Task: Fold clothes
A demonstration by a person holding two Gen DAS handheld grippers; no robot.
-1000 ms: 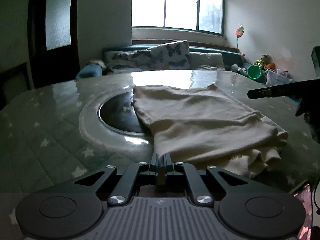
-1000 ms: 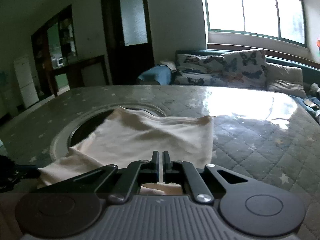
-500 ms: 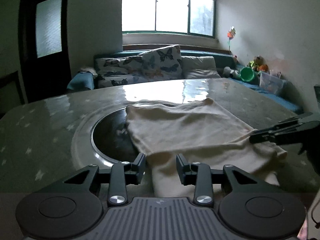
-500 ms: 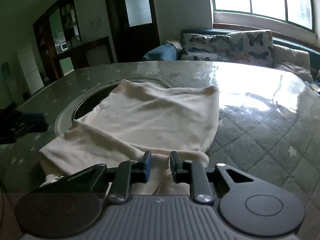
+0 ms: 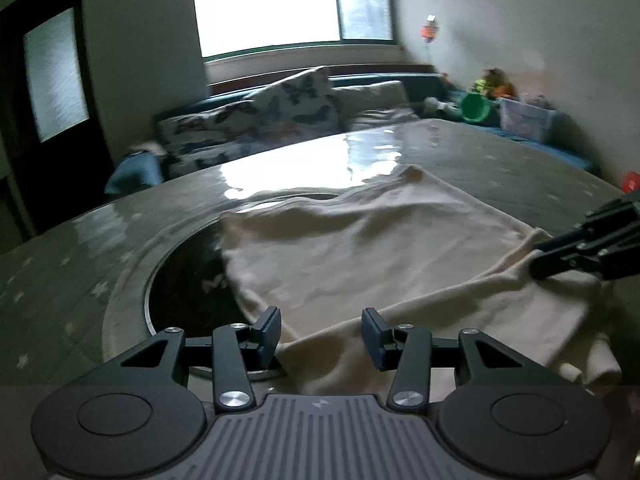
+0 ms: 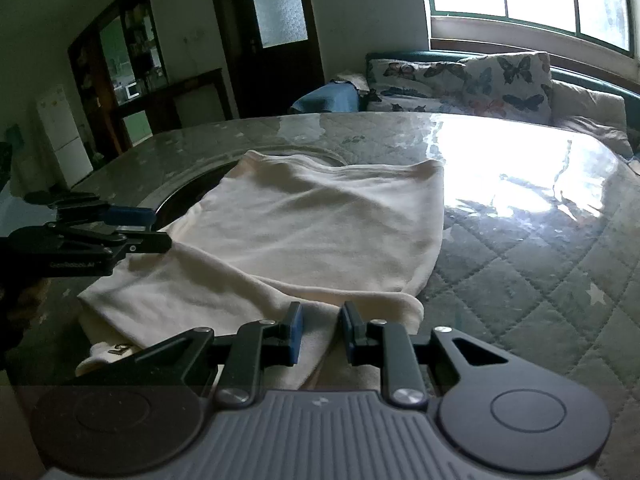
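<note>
The left gripper hangs with jaws apart at the cream garment's near edge, cloth spreading toward twelve o'clock. The right gripper, jaws also apart, faces the opposite end of that folded edge on the table.

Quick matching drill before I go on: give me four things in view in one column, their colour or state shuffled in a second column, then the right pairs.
Things:
1. left tongs
2. garment
3. cushion
4. bucket

States:
A. green
B. butterfly print
C. open, over the near cloth edge
D. cream, folded over on the table

Pairs: 1-C, 2-D, 3-B, 4-A
</note>
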